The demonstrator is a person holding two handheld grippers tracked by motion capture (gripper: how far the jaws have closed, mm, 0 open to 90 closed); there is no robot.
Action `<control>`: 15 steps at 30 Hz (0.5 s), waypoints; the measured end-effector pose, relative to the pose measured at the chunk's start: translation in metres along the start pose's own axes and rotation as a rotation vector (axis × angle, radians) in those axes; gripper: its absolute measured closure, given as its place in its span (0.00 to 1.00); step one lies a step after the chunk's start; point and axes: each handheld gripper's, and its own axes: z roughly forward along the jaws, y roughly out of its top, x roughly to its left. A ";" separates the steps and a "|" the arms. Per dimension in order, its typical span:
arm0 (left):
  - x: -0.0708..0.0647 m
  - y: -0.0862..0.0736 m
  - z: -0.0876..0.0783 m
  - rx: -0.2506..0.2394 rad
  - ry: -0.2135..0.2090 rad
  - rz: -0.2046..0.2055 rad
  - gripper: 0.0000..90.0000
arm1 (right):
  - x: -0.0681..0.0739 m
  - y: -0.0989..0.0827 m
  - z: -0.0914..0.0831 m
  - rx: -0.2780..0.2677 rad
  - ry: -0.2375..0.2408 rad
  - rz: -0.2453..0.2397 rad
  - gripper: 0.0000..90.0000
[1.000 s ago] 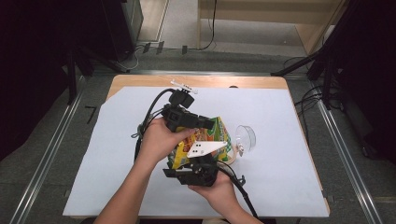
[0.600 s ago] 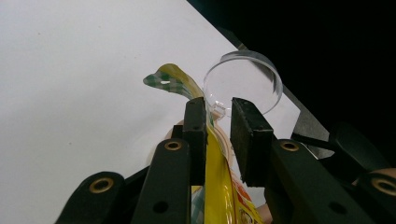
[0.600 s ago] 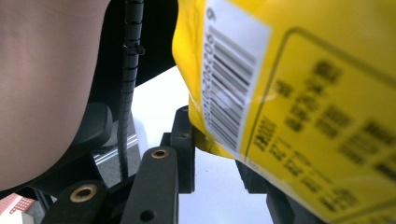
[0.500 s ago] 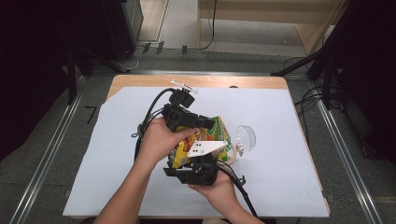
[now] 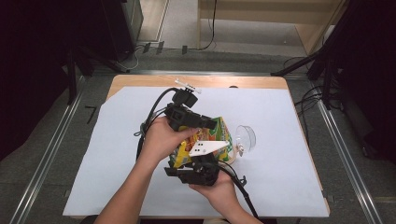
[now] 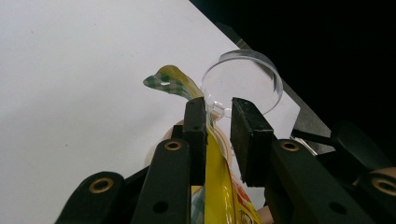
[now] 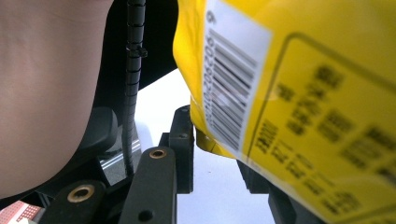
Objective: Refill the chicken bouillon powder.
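A yellow snack bag (image 5: 218,132) with green and orange print is held above the middle of the white sheet between both grippers. My left gripper (image 5: 208,125) reaches in from the left and is shut on the bag's upper edge (image 6: 219,186), which curls past its jaws. My right gripper (image 5: 198,161) comes from the near side and is shut on the bag's lower part, where a barcode (image 7: 233,88) faces its camera. The bag (image 7: 303,116) hides the right gripper's far jaw. A clear plastic cup (image 5: 246,137) lies on its side just right of the bag.
A white sheet (image 5: 116,140) covers most of the wooden table (image 5: 140,81). The cup (image 6: 243,79) lies just beyond the left gripper's jaws. Black cables trail from both grippers. Dark stands and floor rails flank the table.
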 end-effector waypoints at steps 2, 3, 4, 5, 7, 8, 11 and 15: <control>0.000 0.000 0.000 0.000 0.000 -0.002 0.85 | 0.000 0.000 0.000 0.000 0.000 0.003 0.79; 0.000 0.000 0.000 -0.001 -0.003 -0.004 0.85 | 0.000 0.000 0.000 -0.001 0.001 0.005 0.79; 0.000 0.000 0.000 0.001 -0.003 -0.005 0.85 | 0.000 0.000 0.000 -0.001 0.003 0.009 0.79; 0.000 0.000 0.000 0.000 -0.008 -0.005 0.85 | 0.000 0.001 0.000 0.001 0.006 0.012 0.79; 0.001 0.000 -0.001 0.004 -0.009 -0.004 0.84 | 0.001 0.001 0.000 0.001 0.009 0.012 0.79; 0.001 0.000 -0.001 0.004 -0.009 -0.006 0.84 | 0.001 0.001 0.000 0.000 0.011 0.009 0.79; 0.001 0.001 -0.001 0.009 -0.008 -0.006 0.84 | 0.002 0.002 0.000 0.000 0.010 0.007 0.79; 0.003 0.002 -0.001 0.014 -0.014 -0.015 0.84 | 0.002 0.002 0.000 0.001 0.011 0.010 0.78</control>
